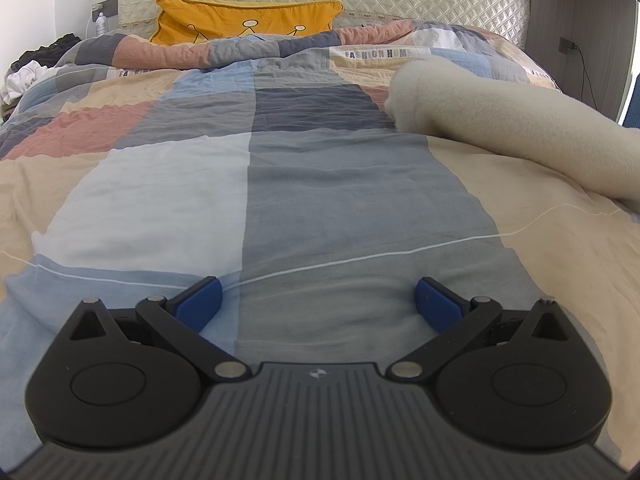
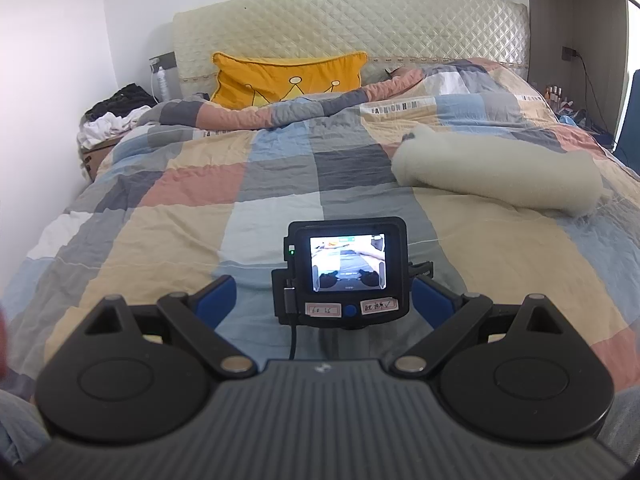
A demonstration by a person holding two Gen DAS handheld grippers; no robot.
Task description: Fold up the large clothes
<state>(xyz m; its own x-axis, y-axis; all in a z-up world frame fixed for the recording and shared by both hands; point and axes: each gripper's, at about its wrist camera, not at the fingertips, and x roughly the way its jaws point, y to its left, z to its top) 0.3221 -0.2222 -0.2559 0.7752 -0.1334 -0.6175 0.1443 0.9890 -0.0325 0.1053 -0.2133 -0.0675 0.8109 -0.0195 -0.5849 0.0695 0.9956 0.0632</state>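
Note:
A cream fleece garment lies folded into a thick bundle on the right side of the bed; it also shows in the right wrist view. My left gripper is open and empty, low over the patchwork duvet, with the bundle ahead and to the right. My right gripper is open and empty, higher up and behind the left gripper. The back of the left gripper's camera unit with its lit screen sits between the right gripper's blue fingers.
A yellow pillow leans on the quilted headboard. A pile of dark and white clothes lies at the bed's far left. A shelf with small bottles and a cable stands at the right. A white thread crosses the duvet.

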